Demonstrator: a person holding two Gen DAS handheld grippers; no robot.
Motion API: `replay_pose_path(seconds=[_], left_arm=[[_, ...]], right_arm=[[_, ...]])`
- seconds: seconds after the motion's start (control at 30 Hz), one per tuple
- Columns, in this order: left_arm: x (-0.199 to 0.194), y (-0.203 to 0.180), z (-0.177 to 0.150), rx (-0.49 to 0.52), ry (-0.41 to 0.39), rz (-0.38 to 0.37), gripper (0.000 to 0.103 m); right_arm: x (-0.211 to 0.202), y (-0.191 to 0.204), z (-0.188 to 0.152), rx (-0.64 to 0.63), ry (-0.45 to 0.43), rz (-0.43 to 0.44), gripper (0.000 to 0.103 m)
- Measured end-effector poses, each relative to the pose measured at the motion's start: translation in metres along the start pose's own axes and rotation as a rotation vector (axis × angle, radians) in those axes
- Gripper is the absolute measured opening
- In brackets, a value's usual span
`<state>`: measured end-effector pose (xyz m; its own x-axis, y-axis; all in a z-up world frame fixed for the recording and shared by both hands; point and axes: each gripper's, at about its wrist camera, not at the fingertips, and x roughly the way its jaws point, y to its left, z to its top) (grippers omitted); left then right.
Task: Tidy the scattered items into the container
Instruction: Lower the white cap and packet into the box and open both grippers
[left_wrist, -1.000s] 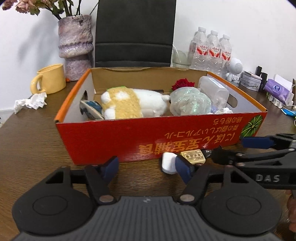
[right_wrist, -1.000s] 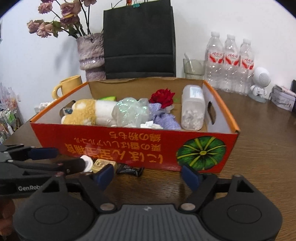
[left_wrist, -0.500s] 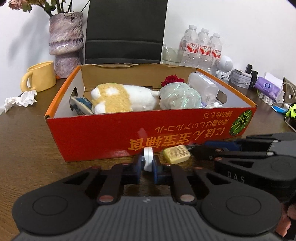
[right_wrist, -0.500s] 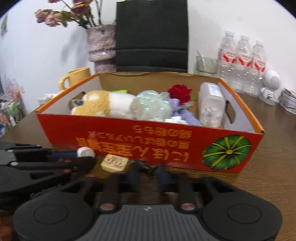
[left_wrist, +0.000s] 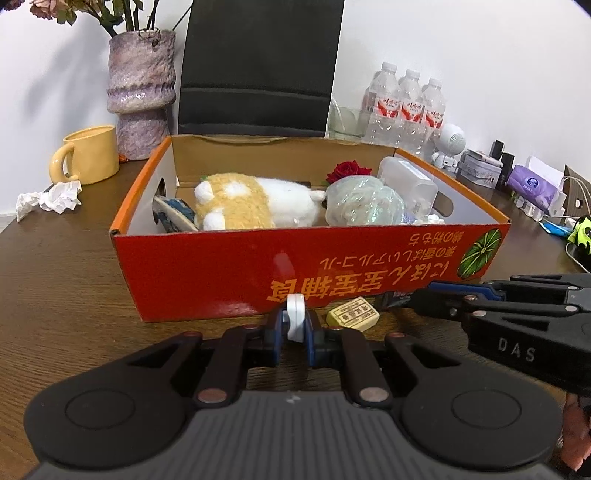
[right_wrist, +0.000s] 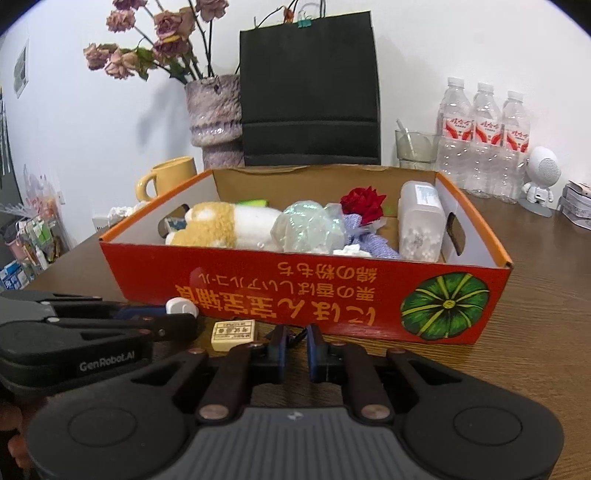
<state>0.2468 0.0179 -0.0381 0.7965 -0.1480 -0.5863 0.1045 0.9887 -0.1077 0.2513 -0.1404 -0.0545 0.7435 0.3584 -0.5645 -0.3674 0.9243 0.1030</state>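
A red cardboard box (left_wrist: 221, 266) (right_wrist: 258, 280) stands on the wooden table and holds a plush toy (left_wrist: 243, 203), a shiny bag (left_wrist: 362, 206), a red rose (right_wrist: 364, 201) and a clear jar (right_wrist: 421, 221). My left gripper (left_wrist: 295, 328) is shut on a small white cap-like item (left_wrist: 296, 317) (right_wrist: 179, 306) just before the box's front wall. A yellow eraser block (left_wrist: 352, 314) (right_wrist: 233, 332) lies on the table beside it. My right gripper (right_wrist: 295, 343) is shut on a small dark wrapped item (right_wrist: 293, 338), mostly hidden between the fingers, to the right of the eraser.
A yellow mug (left_wrist: 90, 155), crumpled tissue (left_wrist: 48, 197) and a purple vase (left_wrist: 142, 96) stand left of the box. A black bag (right_wrist: 310, 88), water bottles (right_wrist: 484, 140), a white speaker figure (right_wrist: 541, 177) and small clutter (left_wrist: 532, 184) stand behind and right.
Both grippers went from open to shut: the left closed on the white item, the right on the dark wrapped item. Both now sit slightly higher before the box.
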Motion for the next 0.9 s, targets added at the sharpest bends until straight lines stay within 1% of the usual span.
replay_pose_path(seconds=[0.27,0.4,0.57,0.7,0.8,0.9], left_arm=[[-0.023,-0.007,-0.003,-0.008,-0.055,-0.007,0.013],[-0.039,-0.013,-0.005,-0.023,-0.095,-0.013,0.013],[-0.048,-0.015,0.002,-0.049,-0.118,-0.021,0.013],[-0.053,-0.016,0.021,-0.040,-0.160,-0.018,0.013],[-0.050,-0.017,0.047,-0.033,-0.197,-0.009,0.013],[-0.036,-0.016,0.073,-0.052,-0.220,0.005,0.013]], right_arm=[[-0.022,-0.003,-0.001,0.020,-0.055,0.006,0.010],[-0.035,-0.003,-0.001,0.032,-0.086,0.009,0.010],[-0.053,-0.008,0.005,0.047,-0.143,0.004,0.010],[-0.064,-0.017,0.024,0.051,-0.205,-0.005,0.010],[-0.067,-0.025,0.045,0.035,-0.249,-0.022,0.010],[-0.061,-0.032,0.067,0.027,-0.278,-0.037,0.010]])
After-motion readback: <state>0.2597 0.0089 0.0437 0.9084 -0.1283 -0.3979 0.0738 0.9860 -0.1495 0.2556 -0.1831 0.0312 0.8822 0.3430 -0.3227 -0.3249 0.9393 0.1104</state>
